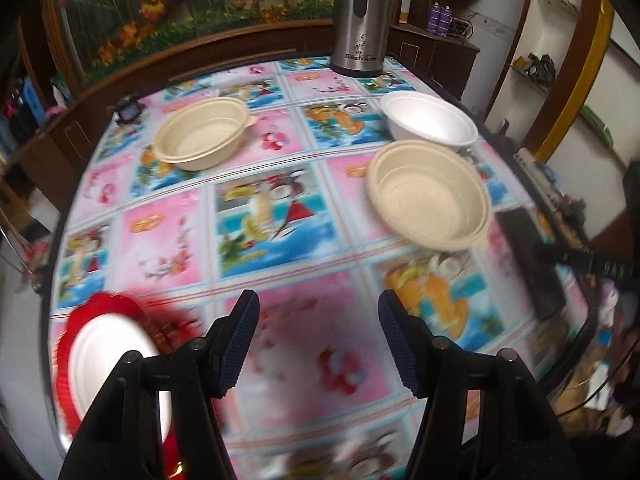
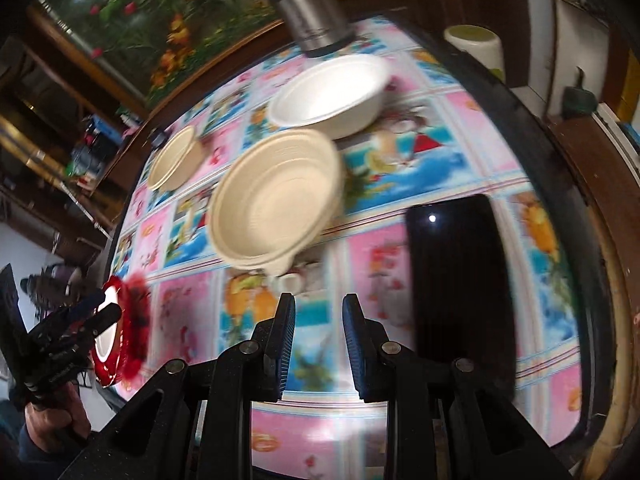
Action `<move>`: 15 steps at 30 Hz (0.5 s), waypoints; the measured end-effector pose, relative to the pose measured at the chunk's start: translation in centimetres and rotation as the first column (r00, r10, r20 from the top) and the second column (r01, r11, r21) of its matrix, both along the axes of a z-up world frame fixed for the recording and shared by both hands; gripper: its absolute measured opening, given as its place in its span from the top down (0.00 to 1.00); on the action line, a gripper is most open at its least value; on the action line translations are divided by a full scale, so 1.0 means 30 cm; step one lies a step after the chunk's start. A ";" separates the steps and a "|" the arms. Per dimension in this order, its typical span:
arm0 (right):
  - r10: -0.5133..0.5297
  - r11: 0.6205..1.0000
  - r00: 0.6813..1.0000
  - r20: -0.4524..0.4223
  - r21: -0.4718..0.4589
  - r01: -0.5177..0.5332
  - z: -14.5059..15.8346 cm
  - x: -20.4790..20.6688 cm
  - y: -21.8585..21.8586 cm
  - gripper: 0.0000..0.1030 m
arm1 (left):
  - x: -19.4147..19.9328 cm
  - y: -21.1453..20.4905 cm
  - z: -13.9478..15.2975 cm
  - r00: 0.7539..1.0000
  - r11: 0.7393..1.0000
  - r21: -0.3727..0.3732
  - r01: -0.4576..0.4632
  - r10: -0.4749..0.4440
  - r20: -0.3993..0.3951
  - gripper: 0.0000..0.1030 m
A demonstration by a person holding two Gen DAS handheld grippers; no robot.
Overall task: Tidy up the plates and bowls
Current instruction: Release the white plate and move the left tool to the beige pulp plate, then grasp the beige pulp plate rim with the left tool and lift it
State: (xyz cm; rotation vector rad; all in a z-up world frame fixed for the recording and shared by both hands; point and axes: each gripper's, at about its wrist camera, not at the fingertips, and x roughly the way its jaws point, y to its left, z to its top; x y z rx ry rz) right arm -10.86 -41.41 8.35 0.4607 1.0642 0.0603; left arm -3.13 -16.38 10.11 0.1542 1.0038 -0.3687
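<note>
Two stacked beige bowls (image 1: pixel 430 194) (image 2: pixel 276 196) stand right of the table's middle, just ahead of my right gripper (image 2: pixel 319 308). Its jaws are narrowly open with nothing between them. A white bowl (image 1: pixel 430 122) (image 2: pixel 328 92) sits right behind the stack. A single beige bowl (image 1: pixel 202 134) (image 2: pixel 174 160) stands at the far left. A white plate on a red frilled plate (image 1: pixel 108 360) (image 2: pixel 120 332) lies at the near left edge. My left gripper (image 1: pixel 318 308) (image 2: pixel 106 308) hovers open and empty beside that plate.
A steel flask (image 1: pixel 360 16) (image 2: pixel 308 4) stands at the table's far edge. A flat black slab (image 1: pixel 532 260) (image 2: pixel 460 288) lies near the right edge. The floral tablecloth (image 1: pixel 288 240) covers the table. A hand (image 2: pixel 56 412) holds the left gripper. Wooden cabinets ring the table.
</note>
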 end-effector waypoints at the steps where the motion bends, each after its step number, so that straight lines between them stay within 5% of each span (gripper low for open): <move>1: -0.003 1.000 1.000 -0.004 -0.005 0.003 -0.004 0.000 -0.011 0.74 | 0.013 -0.017 -0.002 1.000 1.000 -0.014 0.004 -0.004 -0.010 0.41; 10: 0.024 0.999 1.000 0.015 0.033 -0.024 0.011 0.122 -0.062 0.74 | 0.220 -0.164 -0.055 0.991 0.990 -0.143 -0.002 -0.018 -0.136 0.42; 15: 0.070 0.997 0.997 0.016 0.030 -0.070 0.009 0.238 -0.062 0.73 | 0.307 -0.217 -0.119 0.980 0.988 -0.156 -0.008 -0.024 -0.197 0.62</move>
